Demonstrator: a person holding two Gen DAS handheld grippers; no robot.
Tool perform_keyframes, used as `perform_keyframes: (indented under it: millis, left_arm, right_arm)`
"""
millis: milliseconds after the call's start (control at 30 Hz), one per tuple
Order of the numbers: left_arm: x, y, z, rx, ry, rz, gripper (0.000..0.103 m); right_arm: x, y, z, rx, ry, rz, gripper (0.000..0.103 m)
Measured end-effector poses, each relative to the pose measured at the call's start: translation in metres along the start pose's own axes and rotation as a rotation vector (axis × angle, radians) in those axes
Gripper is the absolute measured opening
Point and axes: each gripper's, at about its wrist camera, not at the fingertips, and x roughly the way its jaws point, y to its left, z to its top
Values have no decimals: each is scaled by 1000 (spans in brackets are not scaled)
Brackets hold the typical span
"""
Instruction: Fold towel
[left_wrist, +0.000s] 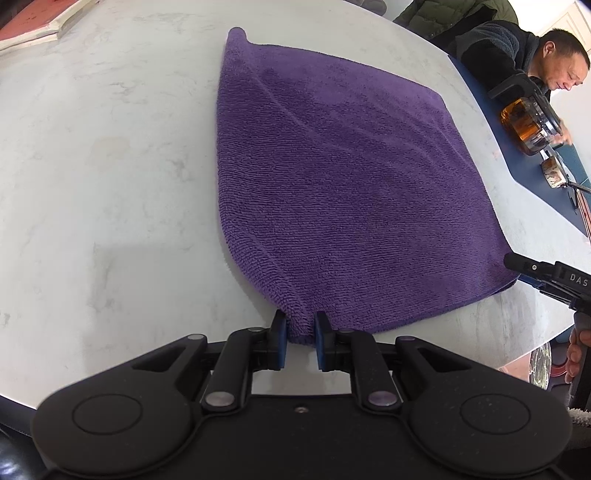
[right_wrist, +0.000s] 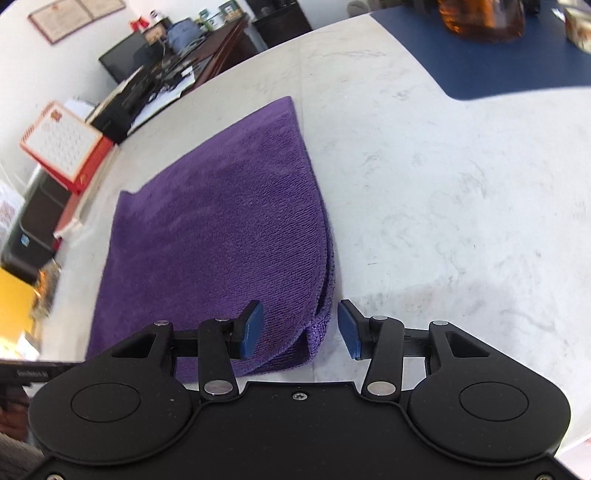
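1. Pinching one near corner of the purple towel (left_wrist: 332, 177), the left gripper (left_wrist: 300, 334) has its two blue pads squeezed on a little bunch of cloth at the bottom middle of the left wrist view.
2. The towel lies spread on the white table (left_wrist: 110, 166), filling the middle of that view. It already looks folded once, because two layers show along its edge in the lower middle of the right wrist view.
3. The right gripper (right_wrist: 301, 328) has its jaws apart. The other near corner of the towel sits between the blue pads (right_wrist: 251, 330), but the pads do not press on it, so it holds nothing yet.
4. I think the step in hand is grabbing both near corners before the next fold. One corner is caught and the other is not.
5. Next, the right gripper should slide over both layers of the corner and squeeze shut. If it catches only the top layer, the fold may come out crooked.
6. Then both grippers could lift together and carry the near edge to the far edge, at the top of the left wrist view.
7. A glass teapot (left_wrist: 532, 122) stands on a blue mat (left_wrist: 535, 184) at the right of that view, well apart from the towel.
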Motion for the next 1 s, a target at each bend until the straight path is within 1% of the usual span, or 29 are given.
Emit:
perform_keyframes:
  millis: [33, 100, 133, 200, 400, 433, 567, 733, 767, 800, 867, 933, 1000]
  left_arm:
    - [0, -1, 0, -1, -1, 6, 13]
    - [-2, -1, -1, 2, -5, 12, 13]
    - [-3, -2, -1, 3, -8, 16, 13]
    - [-6, -3, -2, 2, -12, 27, 15]
    - [-9, -8, -5, 9, -6, 86, 26]
    - [-9, -9, -6, 9, -6, 98, 26]
    - [-7, -6, -7, -21, -9, 107, 27]
    - [-4, -8, -5, -55, -4, 123, 25]
    - [-4, -8, -5, -59, -3, 127, 23]
    - [-4, -7, -5, -68, -1, 123, 17]
    - [-4, -6, -5, -84, 2, 109, 12]
    - [-5, -8, -5, -83, -6, 96, 11]
    - [-6, -10, -4, -74, -14, 98, 10]
  right_arm:
    - [1, -2, 2, 9, 2, 12, 43]
    - [6, -3, 6, -6, 19, 17, 23]
    - [7, -4, 7, -15, 29, 19, 21]
    - [8, -7, 10, -32, 47, 28, 8]
    - [6, -16, 16, -50, 82, 67, 8]
    - [6, -17, 17, -54, 87, 71, 8]
    - [6, -17, 20, -74, 109, 81, 8]
    - [7, -19, 23, -85, 127, 94, 8]
    - [7, -19, 23, -86, 129, 96, 8]
    - [7, -19, 24, -87, 131, 99, 8]
    - [8, -20, 25, -85, 135, 107, 8]
    - [9, -20, 26, -81, 133, 114, 8]
    - [10, -21, 27, -84, 135, 122, 8]
